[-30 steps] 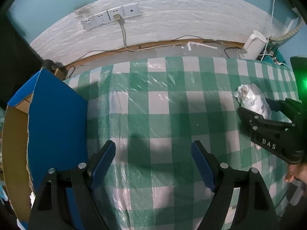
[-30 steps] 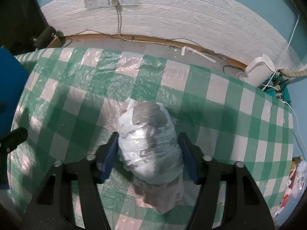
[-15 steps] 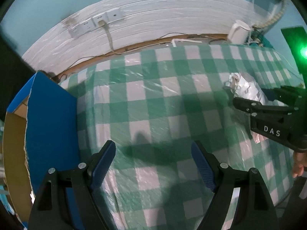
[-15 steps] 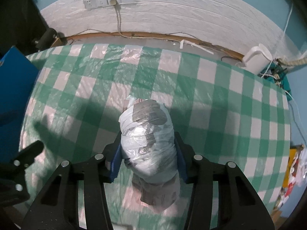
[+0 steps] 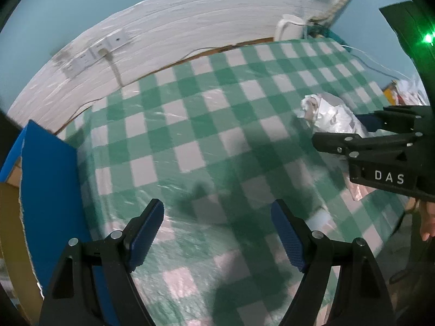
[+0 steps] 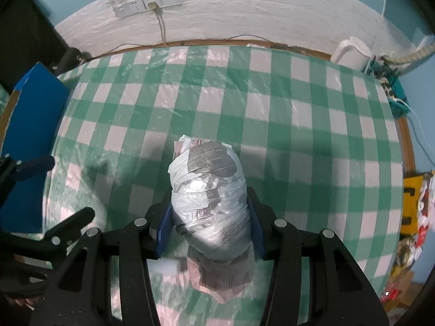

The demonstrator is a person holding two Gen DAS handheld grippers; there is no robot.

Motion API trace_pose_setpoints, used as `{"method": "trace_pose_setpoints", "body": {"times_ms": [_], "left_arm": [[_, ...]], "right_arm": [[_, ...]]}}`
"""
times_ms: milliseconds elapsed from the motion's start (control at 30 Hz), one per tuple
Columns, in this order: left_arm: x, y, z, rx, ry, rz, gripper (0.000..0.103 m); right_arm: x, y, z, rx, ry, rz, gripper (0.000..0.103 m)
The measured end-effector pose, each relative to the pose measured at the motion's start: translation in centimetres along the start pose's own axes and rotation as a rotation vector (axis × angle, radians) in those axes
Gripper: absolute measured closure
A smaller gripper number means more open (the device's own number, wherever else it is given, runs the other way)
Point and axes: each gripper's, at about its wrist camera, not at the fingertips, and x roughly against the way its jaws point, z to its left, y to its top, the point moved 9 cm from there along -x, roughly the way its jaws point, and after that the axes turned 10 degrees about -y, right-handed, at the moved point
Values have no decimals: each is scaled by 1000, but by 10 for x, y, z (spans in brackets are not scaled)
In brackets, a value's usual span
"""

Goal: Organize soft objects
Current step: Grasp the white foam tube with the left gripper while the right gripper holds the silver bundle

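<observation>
The right gripper (image 6: 209,225) had just been closing and now clenched the plastic-wrapped bundle (image 6: 209,198) by its middle — the bundle's long axis running forward between the blue pads (image 6: 164,228), its ends poking out past them, above the checked tablecloth (image 6: 299,135). The blue box (image 5: 49,190) lay off to the left, nearer the left gripper (image 5: 217,231), whose jaws stood wide and empty — so the carry likely ran leftward.

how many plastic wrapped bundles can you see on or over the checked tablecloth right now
1. The plastic-wrapped bundle is clamped in the right hand-held gripper over the tablecloth. Others may lie outside both views.
</observation>
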Motion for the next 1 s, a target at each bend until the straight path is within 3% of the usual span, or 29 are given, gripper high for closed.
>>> {"method": "trace_pose_setpoints", "body": {"times_ms": [400,800,867,933,1000], "left_arm": [[-20,-26,-55,-124,-128,60,19],[-37,-37,-89,-253,-146,96,21],[-41,-37,-93,-263,-148,102,28],[-44,-38,-95,-266,-150,104,44],[-49,-39,-96,-269,-149,118,53]], "right_arm": [[27,-33,-27,-80,26,-7,55],[22,-46,-37,-102,40,7,55],[22,-46,-38,-104,42,7,55],[21,-46,-40,-108,42,7,55],[20,-47,-42,-114,44,8,55]]}}
